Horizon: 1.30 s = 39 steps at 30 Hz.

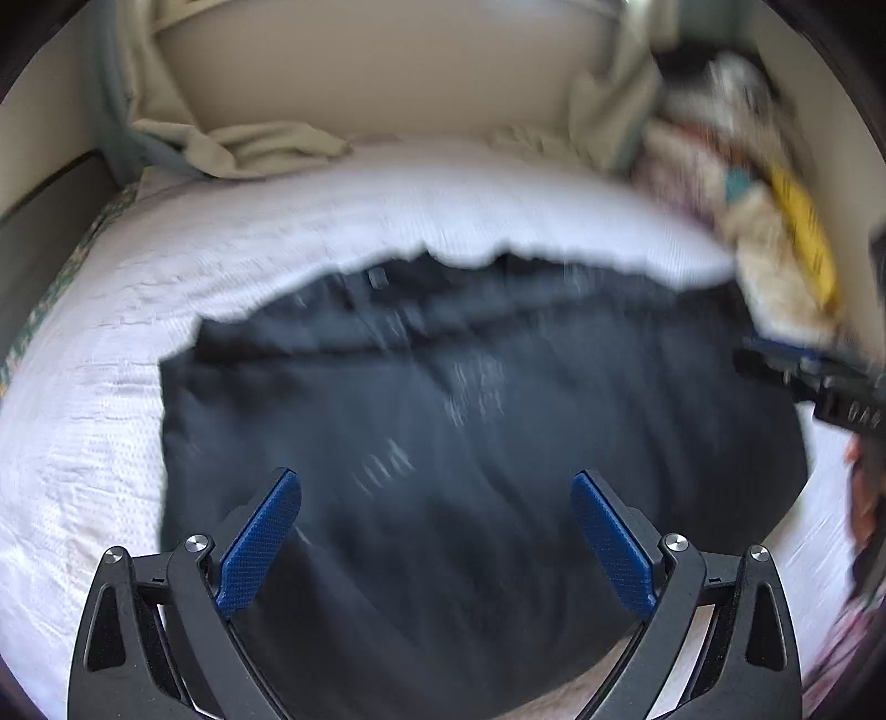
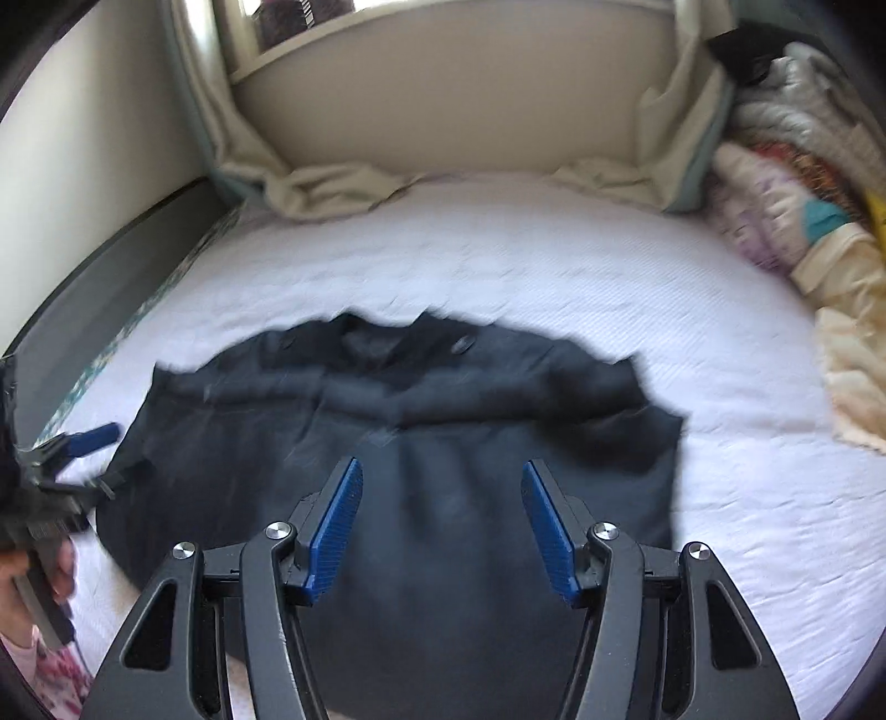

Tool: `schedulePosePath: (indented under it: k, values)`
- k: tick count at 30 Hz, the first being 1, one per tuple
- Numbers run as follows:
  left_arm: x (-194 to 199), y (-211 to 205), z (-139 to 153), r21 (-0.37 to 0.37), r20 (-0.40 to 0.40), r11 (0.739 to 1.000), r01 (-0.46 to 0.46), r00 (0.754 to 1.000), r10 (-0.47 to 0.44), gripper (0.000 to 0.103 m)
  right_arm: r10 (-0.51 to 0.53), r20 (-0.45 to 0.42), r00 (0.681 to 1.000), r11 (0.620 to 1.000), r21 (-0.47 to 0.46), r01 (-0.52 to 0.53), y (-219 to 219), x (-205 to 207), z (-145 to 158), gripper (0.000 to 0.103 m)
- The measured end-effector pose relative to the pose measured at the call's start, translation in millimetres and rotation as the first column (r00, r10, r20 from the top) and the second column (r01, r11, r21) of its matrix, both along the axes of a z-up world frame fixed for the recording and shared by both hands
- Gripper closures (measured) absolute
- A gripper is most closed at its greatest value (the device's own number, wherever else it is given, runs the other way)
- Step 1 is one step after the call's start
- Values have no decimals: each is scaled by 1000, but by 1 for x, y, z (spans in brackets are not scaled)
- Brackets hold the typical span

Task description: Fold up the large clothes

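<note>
a dark navy garment (image 2: 421,443), looks like a coat or jacket with two buttons near its far edge, lies spread flat on a white textured bedspread (image 2: 498,266), filling the near-middle of the bed. its far part is folded over itself, with a crease line running across in both views. the left gripper (image 1: 436,540) hangs above the near part of the garment with its blue pads (image 1: 260,545) spread wide apart and nothing between them, just dark fabric lying below. the right gripper (image 2: 441,534) also sits above the near part of the garment, its jaws parted about halfway, blue pads (image 2: 335,531) clear of the cloth and gripping nothing. in the right wrist view the left gripper shows at the left edge by the garment's left side, held by a hand (image 2: 39,576) with a pink patterned sleeve (image 2: 50,675) below it. in the left wrist view the right gripper (image 1: 814,382) pokes in at the right edge, over the garment's right edge, blurred. a pile of mixed clothes (image 2: 797,210) sits at the right side of the bed, well apart from the dark garment. cream curtains (image 2: 310,188) bunch down onto the far end of the bed under a window sill (image 2: 443,50). left wrist view is motion-blurred, so fine detail on the fabric can't be read.
</note>
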<state>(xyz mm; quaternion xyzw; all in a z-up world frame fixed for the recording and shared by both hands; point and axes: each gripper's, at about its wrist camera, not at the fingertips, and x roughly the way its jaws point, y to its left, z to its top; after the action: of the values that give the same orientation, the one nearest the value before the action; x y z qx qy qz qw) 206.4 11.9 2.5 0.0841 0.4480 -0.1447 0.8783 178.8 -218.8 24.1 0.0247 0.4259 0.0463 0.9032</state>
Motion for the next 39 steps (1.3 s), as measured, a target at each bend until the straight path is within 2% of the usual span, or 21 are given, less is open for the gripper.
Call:
schedulePosePath:
  k: [2, 5, 8, 14, 21, 24, 26, 28, 30, 33, 35, 39]
  values:
    - [0, -3, -22, 76, -27, 997, 6, 1000, -4, 2, 15, -49, 999, 998, -68, -18, 13, 1, -24, 45]
    - [6, 2, -41, 45, -83, 999, -21, 996, 25, 0, 12, -78, 997, 990, -141, -23, 25, 3, -52, 45]
    - [9, 3, -49, 51, -79, 999, -18, 997, 22, 0, 18, -55, 998, 980, -199, -29, 30, 0, -69, 42]
    - [-2, 2, -56, 75, -75, 997, -10, 997, 16, 0, 22, -47, 999, 970, -242, -33, 34, -5, -90, 42]
    - [-2, 2, -60, 73, -83, 997, 5, 997, 1, 0, 39, -38, 999, 972, -231, -47, 30, -2, -98, 42]
    - [-2, 2, -57, 69, -79, 998, 1, 997, 4, 0, 25, -57, 998, 977, -212, -37, 29, 2, -95, 42]
    - [-2, 3, -55, 60, -78, 998, -5, 997, 10, 0, 12, -94, 995, 983, -184, -29, 27, 7, -83, 42]
    - [-2, 3, -53, 52, -82, 999, -10, 997, 14, 0, 13, -94, 996, 986, -165, -28, 26, 5, -68, 42]
    - [-1, 4, -52, 50, -84, 999, -11, 996, 15, 0, 25, -41, 999, 988, -154, -31, 23, 2, -47, 42]
    - [-1, 3, -50, 53, -85, 998, -13, 996, 17, 0, -21, 74, 997, 981, -191, 35, 11, 0, -18, 43]
    - [0, 3, -48, 52, -88, 999, -11, 996, 16, 0, -54, 95, 994, 979, -191, 72, -1, 4, -10, 46]
    - [2, 2, -30, 68, -60, 997, 25, 998, -21, 0, -110, 67, 992, 978, -170, 120, -25, 10, -13, 52]
